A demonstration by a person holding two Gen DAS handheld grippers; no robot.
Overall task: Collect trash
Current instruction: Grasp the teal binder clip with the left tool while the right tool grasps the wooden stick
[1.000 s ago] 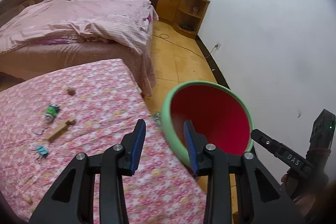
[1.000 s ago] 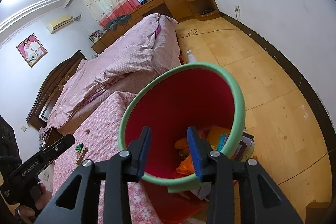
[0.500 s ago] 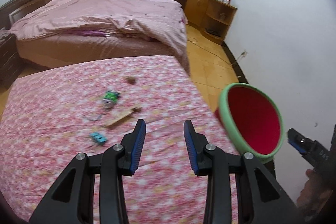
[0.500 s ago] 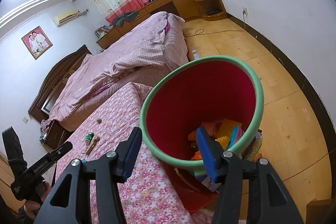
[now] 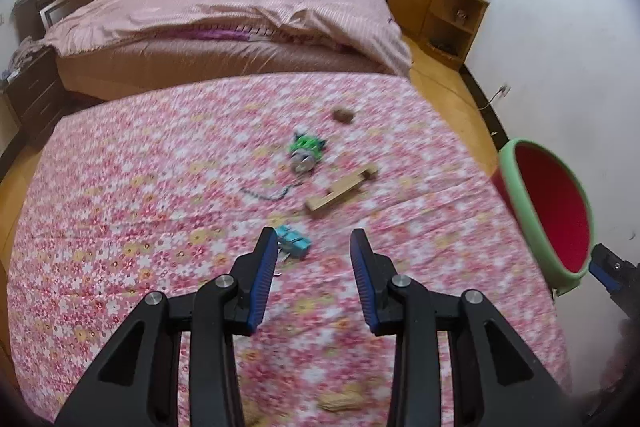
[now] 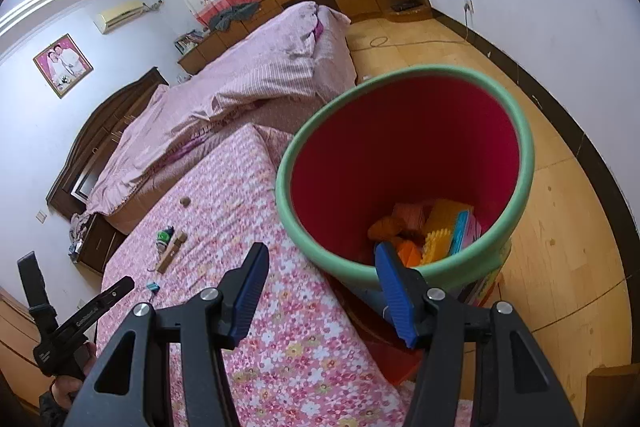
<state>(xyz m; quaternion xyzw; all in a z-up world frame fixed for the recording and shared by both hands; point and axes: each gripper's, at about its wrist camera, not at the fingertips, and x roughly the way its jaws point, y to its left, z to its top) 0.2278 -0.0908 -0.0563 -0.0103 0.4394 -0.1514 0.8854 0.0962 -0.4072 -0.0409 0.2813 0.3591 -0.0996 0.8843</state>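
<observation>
Left gripper [image 5: 312, 255] was spread and empty, angled down over the pink floral tablecloth [image 5: 120, 227], probably lining up a pickup. The small teal wrapper [image 5: 294, 242] lay just ahead of its left fingertip; the crushed green can [image 5: 306, 151] and pale wooden stick [image 5: 340, 191] lay farther on. Right gripper [image 6: 320, 287] was also spread, holding nothing, at the green rim of the red bucket [image 6: 400, 267], likely positioned to steady it beside the table edge for drops.
</observation>
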